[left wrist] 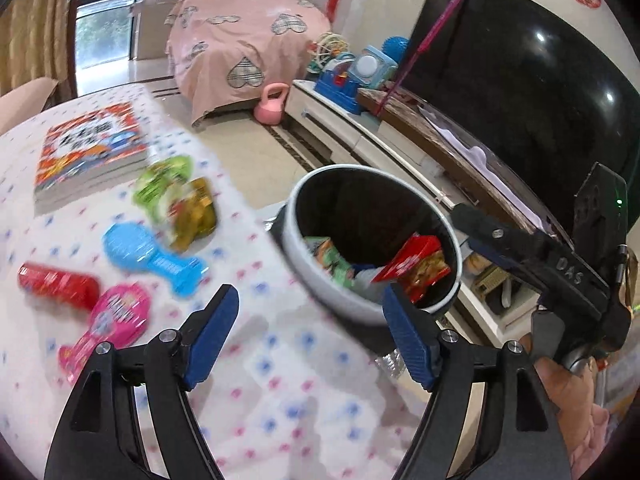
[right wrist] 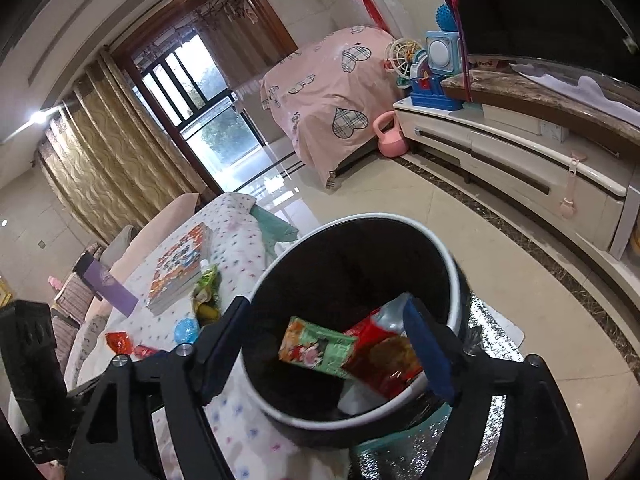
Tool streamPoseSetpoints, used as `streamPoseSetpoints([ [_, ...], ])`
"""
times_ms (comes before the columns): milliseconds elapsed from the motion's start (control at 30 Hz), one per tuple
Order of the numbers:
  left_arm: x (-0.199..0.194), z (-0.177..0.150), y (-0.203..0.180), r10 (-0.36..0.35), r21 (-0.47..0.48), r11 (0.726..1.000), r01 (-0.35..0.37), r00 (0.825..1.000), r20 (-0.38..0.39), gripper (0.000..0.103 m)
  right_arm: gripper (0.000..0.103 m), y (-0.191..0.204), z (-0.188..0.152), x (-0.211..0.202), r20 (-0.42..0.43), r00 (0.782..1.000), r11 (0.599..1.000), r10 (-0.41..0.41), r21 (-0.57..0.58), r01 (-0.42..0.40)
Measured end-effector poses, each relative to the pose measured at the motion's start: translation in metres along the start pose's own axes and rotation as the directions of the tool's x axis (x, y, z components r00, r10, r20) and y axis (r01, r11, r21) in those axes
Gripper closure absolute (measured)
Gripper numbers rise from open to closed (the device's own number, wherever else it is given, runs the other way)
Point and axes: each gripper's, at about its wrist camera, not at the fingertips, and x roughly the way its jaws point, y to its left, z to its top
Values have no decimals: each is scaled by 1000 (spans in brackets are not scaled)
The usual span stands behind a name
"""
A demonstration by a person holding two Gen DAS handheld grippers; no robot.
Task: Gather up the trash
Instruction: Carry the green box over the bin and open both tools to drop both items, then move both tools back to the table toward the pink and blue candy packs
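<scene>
L gripper (left wrist: 310,336) hangs over the dotted tablecloth (left wrist: 280,400), jaws wide apart, nothing betw. them. R gripper (right wrist: 328,344) sits above the trash bin (right wrist: 454,276), jaws also spread, empty. Bin stands just off the table edge; inside lie a green wrapper (right wrist: 320,346) and a red packet (right wrist: 384,360). Farther on the cloth: pink toy (left wrist: 108,326), red wrapper (left wrist: 60,284), blue toy (left wrist: 152,258), then a green-yellow snack bag (left wrist: 180,200), blurred, prob. crumpled. Beyond it a book (left wrist: 92,148).

Black frames, blue ribbed jaws, silver screws, "DAS" marking.
</scene>
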Motion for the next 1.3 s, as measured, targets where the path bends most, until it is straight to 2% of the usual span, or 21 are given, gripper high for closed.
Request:
streamPoseSetpoints([
  [67, -10, -8, 12, 17, -12, 1000, -17, 1000, 2, 27, 12, 6, -4, -3, 8, 1000, 1000, 4, -4, -4],
  [367, -43, -38, 68, 82, -86, 993, -81, 997, 3, 27, 12, 47, -29, -13, 11, 999, 998, 47, -45, -47],
  [700, -69, -60, 126, 147, -167, 975, -145, 989, -2, 27, 12, 95, -56, 5, -67, 992, 988, 103, -111, -110],
  [933, -77, -62, 156, 189, -224, 957, -186, 982, -7, 27, 12, 123, -70, 16, -111, 985, 977, 132, -156, -148],
  [1100, -77, -59, 173, 227, -226, 947, -226, 974, -21, 27, 16, 145, -82, 30, -152, 978, 966, 146, -189, -174],
  [1267, -75, -60, 191, 235, -239, 942, -236, 971, -35, 27, 39, 162, -94, 52, -219, 964, 956, 149, -219, -197],
  [1300, -74, -59, 192, 229, -239, 943, -230, 973, -33, 27, 41, 165, -96, 56, -229, 962, 954, 148, -224, -200],
])
